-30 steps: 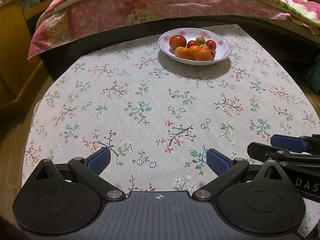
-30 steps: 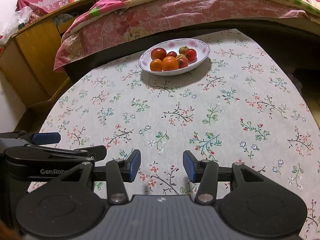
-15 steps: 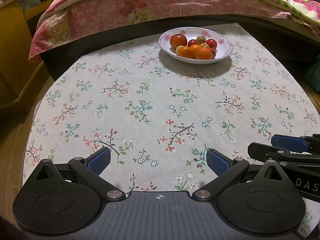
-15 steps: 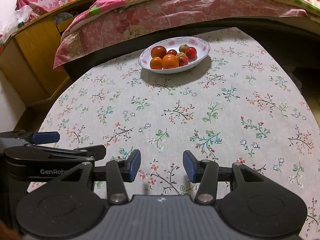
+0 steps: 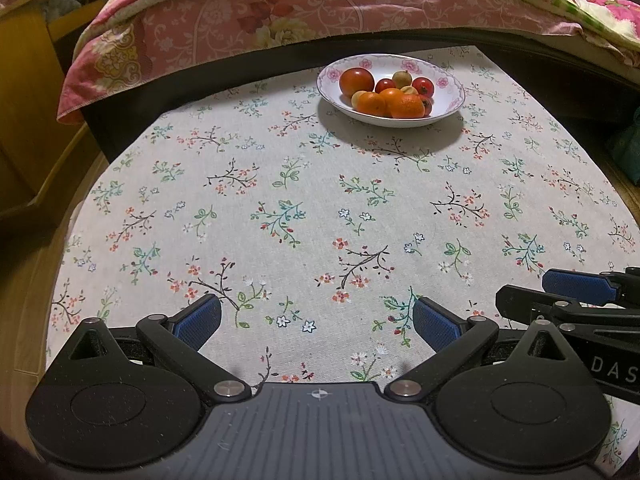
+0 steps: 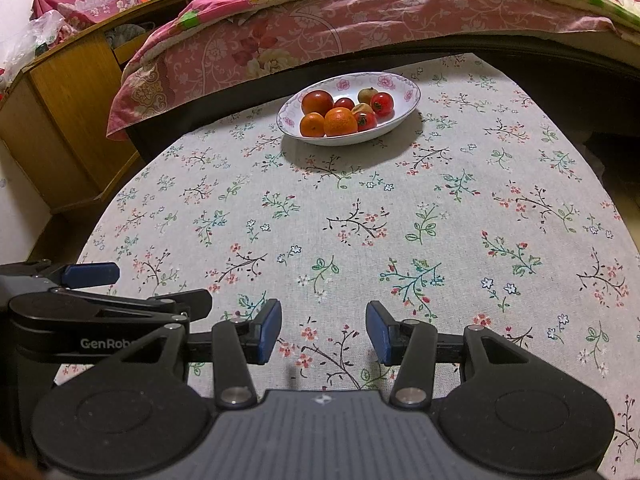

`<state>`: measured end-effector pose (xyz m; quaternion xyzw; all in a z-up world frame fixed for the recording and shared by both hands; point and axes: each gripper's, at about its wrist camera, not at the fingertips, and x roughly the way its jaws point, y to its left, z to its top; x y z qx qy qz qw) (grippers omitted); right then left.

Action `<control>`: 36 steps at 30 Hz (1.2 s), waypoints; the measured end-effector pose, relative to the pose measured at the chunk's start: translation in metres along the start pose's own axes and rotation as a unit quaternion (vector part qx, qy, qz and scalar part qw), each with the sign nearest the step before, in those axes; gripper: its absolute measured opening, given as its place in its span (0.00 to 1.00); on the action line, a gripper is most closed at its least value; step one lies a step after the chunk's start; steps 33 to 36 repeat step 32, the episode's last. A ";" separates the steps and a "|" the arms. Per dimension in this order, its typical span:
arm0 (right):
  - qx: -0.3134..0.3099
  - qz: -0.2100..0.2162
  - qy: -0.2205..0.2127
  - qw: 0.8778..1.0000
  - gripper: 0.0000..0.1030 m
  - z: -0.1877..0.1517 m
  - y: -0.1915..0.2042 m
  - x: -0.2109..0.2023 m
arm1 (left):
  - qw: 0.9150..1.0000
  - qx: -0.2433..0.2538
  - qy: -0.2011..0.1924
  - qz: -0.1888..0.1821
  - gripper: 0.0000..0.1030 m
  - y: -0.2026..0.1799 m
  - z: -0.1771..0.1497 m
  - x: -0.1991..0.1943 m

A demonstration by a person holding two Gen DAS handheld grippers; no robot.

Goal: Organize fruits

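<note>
Left gripper fingers wide apart, nothing between, only floral cloth of table beneath. Right gripper fingers apart, narrower gap, also empty; both side by side at near edge. Versus earlier frames: no visible change, same poses, same gaps. White floral bowl at far side, well apart from both, holds oranges, red fruits, small yellowish ones. Bed with pink quilt behind.

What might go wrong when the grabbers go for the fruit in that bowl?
The fruit is heaped in a shallow bowl, so nudging one piece may roll others onto the cloth. The bowl sits near the far edge by the bed; a push might slide it off. The two grippers are close together and may bump.
</note>
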<state>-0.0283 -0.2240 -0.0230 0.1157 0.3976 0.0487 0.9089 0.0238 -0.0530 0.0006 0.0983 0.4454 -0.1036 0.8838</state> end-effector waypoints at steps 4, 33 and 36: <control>0.000 0.000 0.000 1.000 0.43 0.000 0.000 0.000 | 1.000 0.000 0.000 0.000 1.00 0.000 0.000 0.000; 0.000 0.001 0.000 1.000 0.43 -0.001 0.000 0.000 | 1.000 0.000 -0.002 0.003 1.00 0.000 0.001 0.001; 0.000 0.001 0.000 1.000 0.43 -0.001 0.000 0.000 | 1.000 0.000 -0.002 0.003 1.00 0.000 0.001 0.001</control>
